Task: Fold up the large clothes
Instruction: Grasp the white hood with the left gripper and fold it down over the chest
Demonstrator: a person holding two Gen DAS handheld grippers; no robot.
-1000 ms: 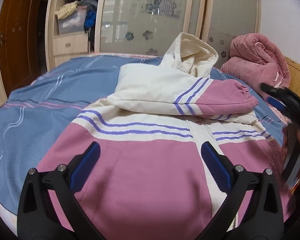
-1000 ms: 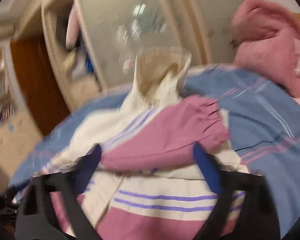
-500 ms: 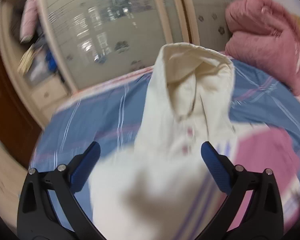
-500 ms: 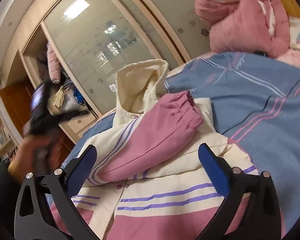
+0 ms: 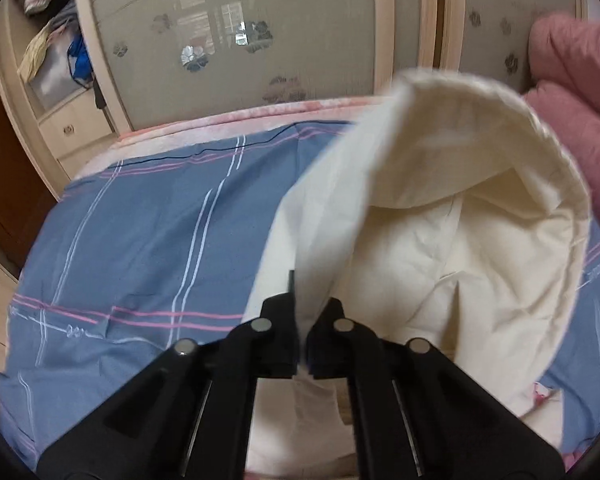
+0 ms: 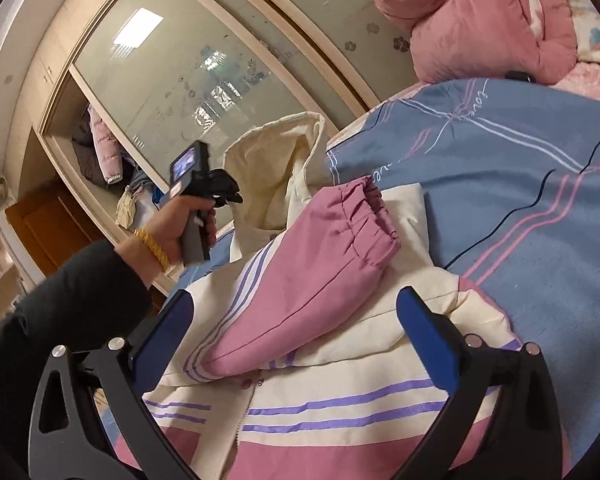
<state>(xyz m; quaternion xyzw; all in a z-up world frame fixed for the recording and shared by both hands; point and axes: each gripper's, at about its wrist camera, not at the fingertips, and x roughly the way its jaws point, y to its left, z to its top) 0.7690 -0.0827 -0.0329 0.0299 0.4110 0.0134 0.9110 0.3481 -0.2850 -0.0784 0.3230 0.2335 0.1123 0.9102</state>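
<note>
The bed (image 6: 520, 168) takes up most of the room, its blue striped cover spread wide, with a pink quilt (image 6: 480, 20) heaped at the far corner. Across it lies the jacket (image 6: 320, 420), pink below and cream above with purple stripes, zip side up. One pink sleeve (image 6: 312, 288) is already folded over the chest, its gathered cuff pointing toward the quilt. At the far end the cream hood (image 5: 452, 208) stands up off the bedding, mouth gaping. The left gripper (image 5: 302, 340) has its jaws pinched together on the near edge of the hood; how deep the bite goes is hard to judge, as the cloth there is blurred. The right gripper (image 6: 296, 344) hangs above the chest with its blue pads wide apart, holding nothing.

To my eye the hood is about to be turned down onto the body. It wants to be carried low and straight toward the chest, laid flat over the collar without dragging the sleeve askew, and the free gripper could pin the shoulders while it goes
</note>
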